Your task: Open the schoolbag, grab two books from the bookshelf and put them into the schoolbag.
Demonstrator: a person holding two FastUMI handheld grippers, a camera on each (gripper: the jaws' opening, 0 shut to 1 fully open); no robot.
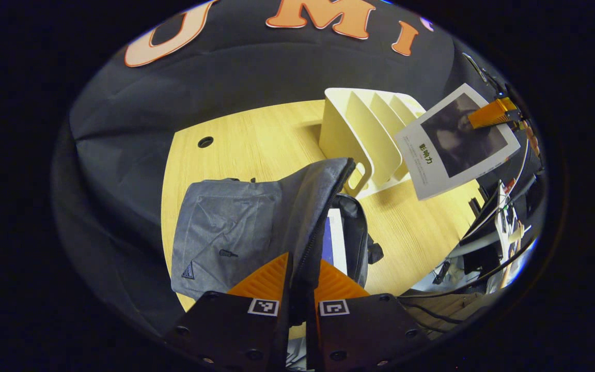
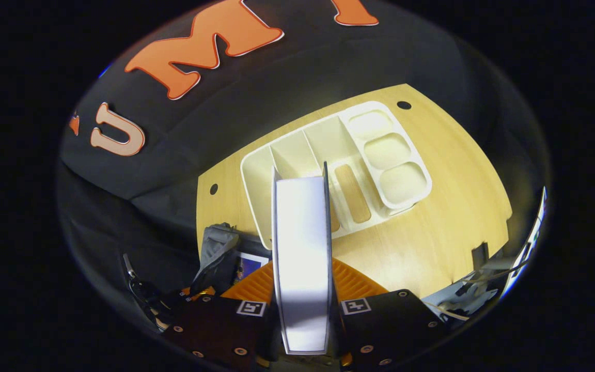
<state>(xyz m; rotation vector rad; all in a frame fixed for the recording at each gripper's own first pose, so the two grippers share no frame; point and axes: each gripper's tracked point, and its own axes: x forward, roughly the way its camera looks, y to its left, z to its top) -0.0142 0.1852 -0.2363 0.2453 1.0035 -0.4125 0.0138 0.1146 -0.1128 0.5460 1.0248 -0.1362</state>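
The left gripper point(image 1: 300, 281) pinched the schoolbag's point(image 1: 235, 227) zipper edge; the right gripper point(image 2: 302, 289) clamped a book point(image 2: 301, 248), bookshelf point(image 2: 380, 155) ahead.

Left hand-held gripper point(image 1: 301, 276) and right hand-held gripper point(image 2: 302, 281) are each clamped closed.

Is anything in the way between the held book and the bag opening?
Nothing visible blocks it. The right tongs hold the book in the air above the table, and the left tongs hold the schoolbag flap open.
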